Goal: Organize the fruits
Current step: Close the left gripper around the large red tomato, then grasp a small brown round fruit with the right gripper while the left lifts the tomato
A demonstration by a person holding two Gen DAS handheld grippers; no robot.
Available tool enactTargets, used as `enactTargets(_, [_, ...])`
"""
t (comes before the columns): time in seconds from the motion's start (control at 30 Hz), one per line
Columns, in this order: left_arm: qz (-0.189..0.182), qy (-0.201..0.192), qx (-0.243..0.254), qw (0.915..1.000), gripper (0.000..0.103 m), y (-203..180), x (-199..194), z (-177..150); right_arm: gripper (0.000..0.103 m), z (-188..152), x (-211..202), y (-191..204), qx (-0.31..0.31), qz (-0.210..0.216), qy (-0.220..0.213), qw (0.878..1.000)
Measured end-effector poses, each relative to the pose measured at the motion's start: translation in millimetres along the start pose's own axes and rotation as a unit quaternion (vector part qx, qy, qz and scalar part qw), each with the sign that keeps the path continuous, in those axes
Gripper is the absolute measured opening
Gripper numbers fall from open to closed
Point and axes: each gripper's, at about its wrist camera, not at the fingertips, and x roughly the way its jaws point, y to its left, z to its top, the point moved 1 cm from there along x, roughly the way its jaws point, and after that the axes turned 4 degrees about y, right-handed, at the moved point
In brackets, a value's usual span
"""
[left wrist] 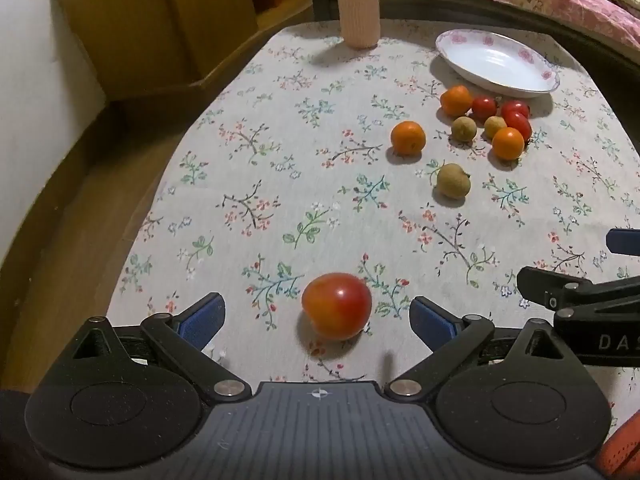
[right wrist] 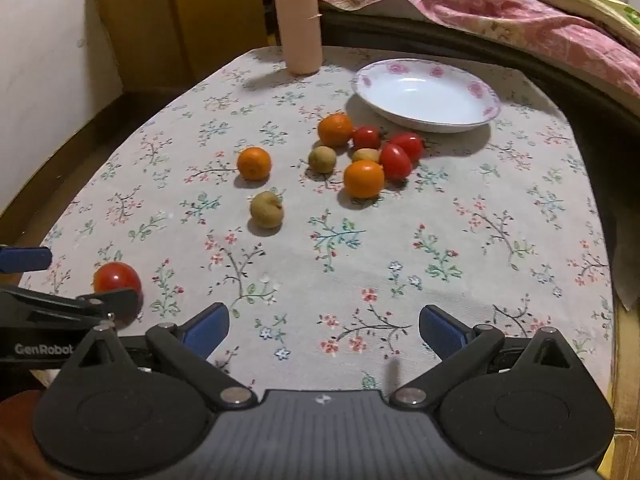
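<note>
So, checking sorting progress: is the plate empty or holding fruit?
Empty. The plate shows only its bare white inside; all the fruit lies on the tablecloth.

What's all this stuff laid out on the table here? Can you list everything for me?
Plate: one, white with pink flowers on the rim, empty, far right of the table.
Oranges: three, orange; one apart to the left, two in the cluster near the plate.
Small tomatoes: three, red, in the cluster by the plate.
Large tomato: one, red-orange, alone near the front, between the left gripper's open fingers.
Brownish-green fruits: three, dull tan-green; one alone, two in the cluster.
Cylinder: one, pale pink, upright at the table's far edge.
Tablecloth: one, pale with flower sprigs.
Bedding: pink patterned, behind the table.
Left gripper: black with blue pads, open.
Right gripper: same, open, empty.
</note>
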Motion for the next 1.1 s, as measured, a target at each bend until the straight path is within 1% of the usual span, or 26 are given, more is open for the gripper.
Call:
enactTargets(0.07, [-0.011,0.000,-0.007,0.9999,0.096,3,-2,1,0.103,3,0,1,-0.003,0.010,0.005,1.000])
enactTargets(0.13, [-0.020,-0.004,-0.012,0.9997,0.097,5,0,-1,0.103,5,-4,4,-0.014,0.011,-0.002,1.000])
enactTargets(0.17, [-0.023,0.000,-0.014,0.9996,0.094,6,4,-1,0.103,7,-6,6,-0.018,0.012,-0.009,1.000])
enactTargets(0.2, [-0.029,0.002,-0.015,0.9995,0.086,6,8,-1,0.103,8,-6,7,-0.023,0.014,-0.013,1.000])
enactTargets(0.3, [-0.049,0.024,-0.024,0.9982,0.072,8,20,0,0.103,11,-6,10,-0.036,0.016,-0.016,0.999])
enactTargets(0.33, [-0.053,0.024,-0.026,0.9979,0.071,9,22,0,0.102,12,-5,11,-0.039,0.015,-0.017,0.999])
enactTargets(0.37, [-0.054,0.015,-0.029,0.9980,0.071,10,26,-1,0.102,12,-4,11,-0.041,0.015,-0.016,0.999])
enactTargets(0.43, [-0.052,0.020,-0.036,0.9978,0.069,11,24,0,0.100,14,2,8,-0.040,0.020,-0.010,0.999])
enactTargets(0.5, [-0.065,0.023,-0.043,0.9967,0.063,13,25,1,0.096,16,6,5,-0.032,0.031,-0.002,0.999])
enactTargets(0.53, [-0.068,0.025,-0.043,0.9965,0.062,13,26,1,0.094,18,7,4,-0.029,0.035,0.000,0.999])
enactTargets(0.57, [-0.066,0.027,-0.040,0.9966,0.061,11,27,2,0.094,18,9,3,-0.028,0.039,0.001,0.999])
enactTargets(0.63, [-0.036,0.025,-0.024,0.9988,0.057,6,37,5,0.093,20,10,1,-0.029,0.042,-0.003,0.999])
enactTargets(0.7, [-0.034,0.017,-0.017,0.9991,0.052,1,36,7,0.093,22,9,0,-0.030,0.043,-0.011,0.999])
enactTargets(0.77, [-0.036,0.006,-0.011,0.9993,0.052,-2,37,9,0.091,24,10,-3,-0.033,0.042,-0.017,0.998])
enactTargets(0.8, [-0.035,0.007,-0.010,0.9993,0.052,-3,38,9,0.086,24,10,-4,-0.032,0.040,-0.018,0.999])
enactTargets(0.83, [-0.035,0.007,-0.012,0.9993,0.052,-3,38,9,0.078,25,11,-6,-0.030,0.038,-0.015,0.999])
enactTargets(0.9, [-0.042,0.007,-0.023,0.9989,0.053,-1,39,9,0.070,28,14,-9,-0.025,0.041,-0.007,0.999])
enactTargets(1.03, [-0.029,-0.001,-0.012,0.9995,0.055,-7,38,8,0.069,31,15,-15,-0.015,0.045,-0.007,0.999])
enactTargets(1.1, [-0.035,0.004,-0.016,0.9993,0.051,-5,38,11,0.069,33,15,-17,-0.010,0.052,-0.005,0.999])
